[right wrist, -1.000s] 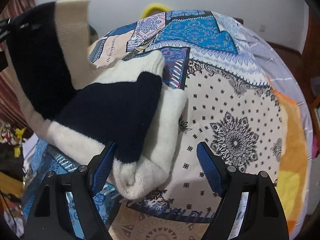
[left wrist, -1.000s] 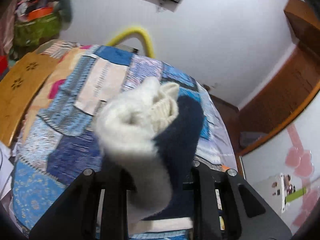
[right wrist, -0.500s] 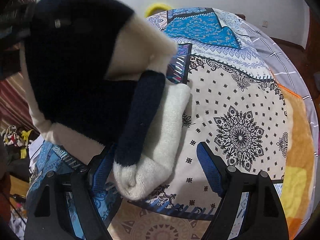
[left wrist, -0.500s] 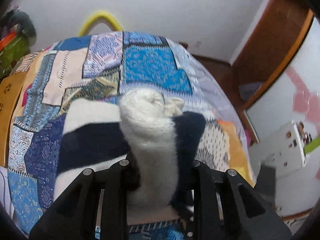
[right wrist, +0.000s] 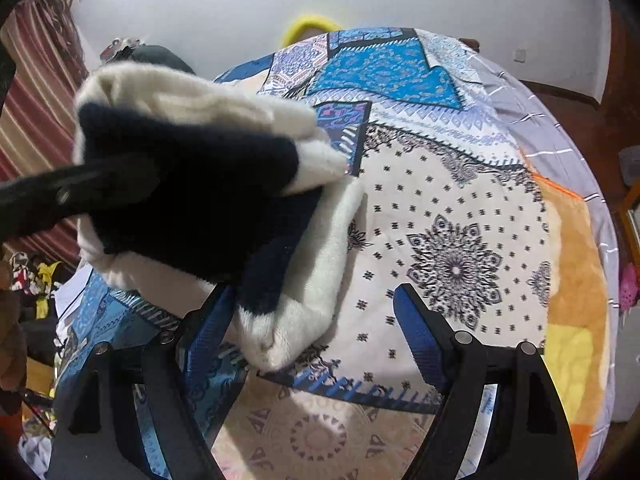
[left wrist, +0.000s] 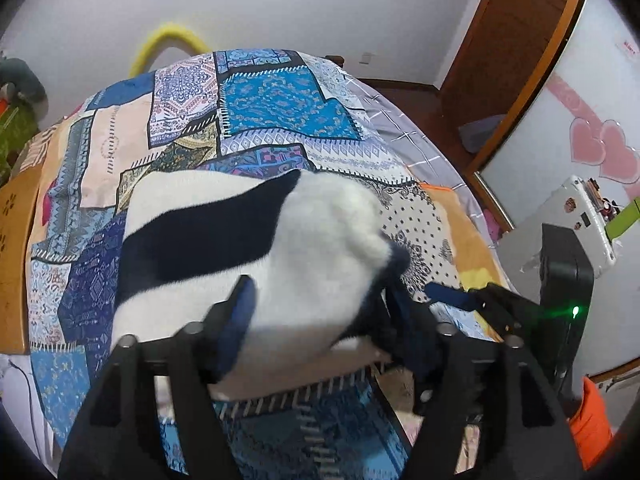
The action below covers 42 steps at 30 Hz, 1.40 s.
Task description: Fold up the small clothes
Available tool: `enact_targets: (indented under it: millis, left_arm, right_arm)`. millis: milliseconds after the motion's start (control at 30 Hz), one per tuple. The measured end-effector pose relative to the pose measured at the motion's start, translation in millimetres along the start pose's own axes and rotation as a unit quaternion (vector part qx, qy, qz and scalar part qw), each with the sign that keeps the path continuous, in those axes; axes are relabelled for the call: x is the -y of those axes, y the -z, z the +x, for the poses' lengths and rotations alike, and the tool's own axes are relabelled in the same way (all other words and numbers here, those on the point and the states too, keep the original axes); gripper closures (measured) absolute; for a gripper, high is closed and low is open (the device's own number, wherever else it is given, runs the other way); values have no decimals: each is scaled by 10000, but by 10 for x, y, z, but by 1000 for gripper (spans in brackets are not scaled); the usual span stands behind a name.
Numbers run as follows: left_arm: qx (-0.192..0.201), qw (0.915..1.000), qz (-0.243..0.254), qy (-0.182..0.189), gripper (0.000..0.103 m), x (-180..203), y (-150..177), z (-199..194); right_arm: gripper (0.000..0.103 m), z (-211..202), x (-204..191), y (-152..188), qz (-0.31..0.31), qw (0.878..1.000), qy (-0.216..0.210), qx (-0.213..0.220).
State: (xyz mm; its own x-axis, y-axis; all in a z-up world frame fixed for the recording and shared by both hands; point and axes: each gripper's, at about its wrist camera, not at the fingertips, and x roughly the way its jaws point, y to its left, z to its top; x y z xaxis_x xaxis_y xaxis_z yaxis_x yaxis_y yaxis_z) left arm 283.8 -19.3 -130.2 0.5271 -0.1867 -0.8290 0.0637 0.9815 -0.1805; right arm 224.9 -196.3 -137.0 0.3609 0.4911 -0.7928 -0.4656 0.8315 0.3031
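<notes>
Left hand-held gripper (left wrist: 316, 304), left wrist view: jaws have just been opening and stand apart, with the folded cream-and-navy sweater (left wrist: 248, 248) bulging up between them; left blue pad (left wrist: 236, 320) lies against the knit, the right finger is mostly hidden behind dark cloth, so no clear clamp. Sweater sits on the patchwork bedspread (left wrist: 272, 104) of the bed, near its front edge, navy stripe running across the top fold. Right hand-held gripper (left wrist: 452, 296) shows at the right edge, blue pad tip just beside the sweater. Yellow curved tube (left wrist: 172, 40) behind the bed by the wall.

Right wrist view: right hand-held gripper (right wrist: 316, 320) jaws wide apart, not clamped; cream corner of the sweater (right wrist: 296, 312) lies between them, close to the left pad (right wrist: 204, 336), right pad (right wrist: 416, 332) well clear over the bedspread (right wrist: 452, 216). Upper fold hangs over the lower layer. Black finger of the left hand-held gripper (right wrist: 72, 192) comes in from the left, against the navy part.
</notes>
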Motion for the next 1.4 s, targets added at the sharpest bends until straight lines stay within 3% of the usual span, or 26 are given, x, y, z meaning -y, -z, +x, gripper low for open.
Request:
enact_targets:
  millis: [233,300,367,433,667,933,1133,1400]
  left_arm:
    - [249,9995,-175,-120,32,-186,80,-361]
    - [320,9989,-266,-217,28,-312,114,-450]
    - [417,9977,-413,-346,17,-472,164,-527]
    - [472,9963,-547,-473,16,-622,222,-574]
    - [200,9931,-830,-807,16,-1122,535,-579]
    - [-31,9917,-1050,-746,15,-1378,938,-463]
    - [-203,9909,-1206,-566,16,-1459,973,-264]
    - [-345,9895,-1295,-536,11,-1549,1015,0]
  right_arm:
    - [24,-297,-23,-64,72,9997,-32,251]
    - [24,-368,-60,-96,79,9994,-99,329]
    - [24,-438,-126,-127,43,9991,-137,409]
    - [24,-465,-193,-171,5,9987,-189,477]
    - [22,-488,-492,-361,-195,9971,-323,657]
    - [22,-157,-560,-522,54,9980,-475,424]
    - [23,-38,-546,-518,187,9978,-572,269]
    - [52,31,-577,-463,-67,9986,-504,146]
